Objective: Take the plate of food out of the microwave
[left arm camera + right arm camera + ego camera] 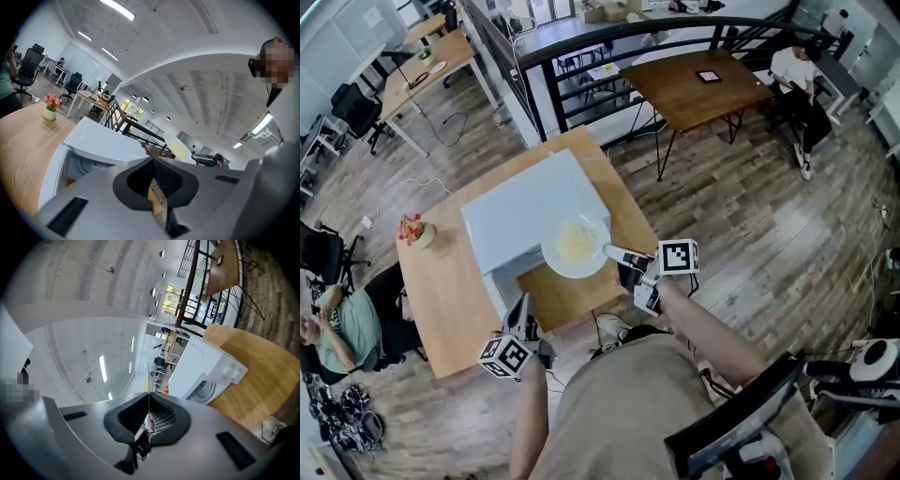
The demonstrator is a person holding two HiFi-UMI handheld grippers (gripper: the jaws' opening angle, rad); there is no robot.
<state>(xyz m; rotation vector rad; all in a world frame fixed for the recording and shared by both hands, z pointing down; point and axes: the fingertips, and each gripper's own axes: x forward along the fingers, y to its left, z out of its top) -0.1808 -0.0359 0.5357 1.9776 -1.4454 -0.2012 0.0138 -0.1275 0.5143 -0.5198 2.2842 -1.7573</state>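
A white plate (575,246) of pale yellow food hangs in the air over the front right corner of the white microwave (525,206). My right gripper (614,253) is shut on its rim. In the right gripper view the plate (148,380) shows edge-on as a thin line running up from the shut right gripper (147,420). My left gripper (522,305) is low at the microwave's front left, jaws together and empty. The left gripper view looks over the left gripper (152,161) at the microwave (101,140), its door (49,176) swung open, and the plate (180,149) beyond.
The microwave stands on a wooden table (441,291) with a small pot of flowers (417,230) near its left edge. A seated person (337,323) is close to the table's left. A black railing (581,56) and a second table (694,89) lie behind.
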